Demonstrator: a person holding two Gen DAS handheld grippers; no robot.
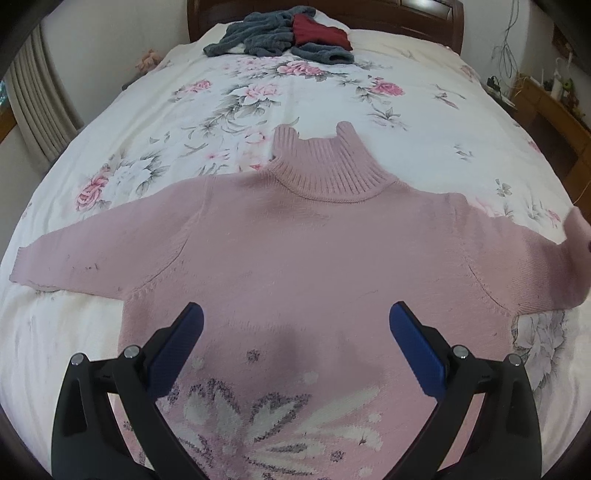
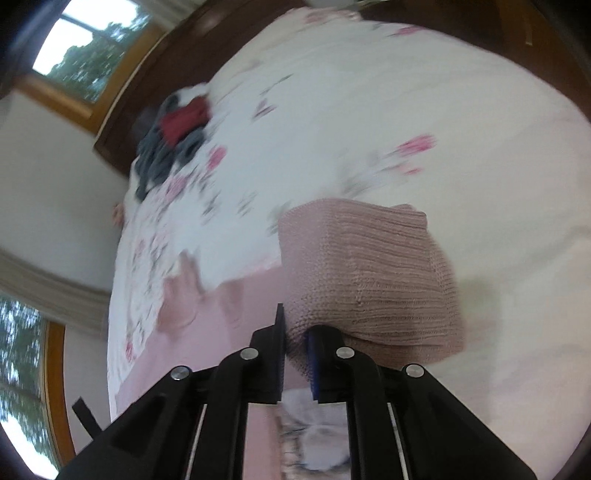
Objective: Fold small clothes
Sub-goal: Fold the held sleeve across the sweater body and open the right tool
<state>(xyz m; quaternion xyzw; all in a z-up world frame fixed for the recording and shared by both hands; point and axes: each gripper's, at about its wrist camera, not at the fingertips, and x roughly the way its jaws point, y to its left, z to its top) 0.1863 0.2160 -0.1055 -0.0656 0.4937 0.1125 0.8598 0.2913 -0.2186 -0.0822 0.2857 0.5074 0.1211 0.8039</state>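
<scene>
My left gripper hangs over the lower body of a pink sweater, its two blue-padded fingers spread wide apart with nothing between them. The sweater lies flat and face up on the bed's floral sheet, in the near half of the bed, with the ribbed turtleneck collar pointing toward the headboard. It is a dusty pink knit, plain across the chest and shoulders, with a white and grey flower pattern worked across the lower front, right under my left fingers. The left sleeve is stretched straight out to the side and lies flat, with a few dark specks on it. The right sleeve runs out the other way, and its end is lifted off the sheet and folded over, because my right gripper is closed tight on the knit there, the fabric bunched and pinched between the two fingers. In the right wrist view the ribbed rows of that sleeve show clearly close to the lens, while the rest of the picture is blurred. At the far end of the bed, just before the headboard and well apart from the sweater, sits a heap of grey clothes with a dark red garment lying on top of it.
</scene>
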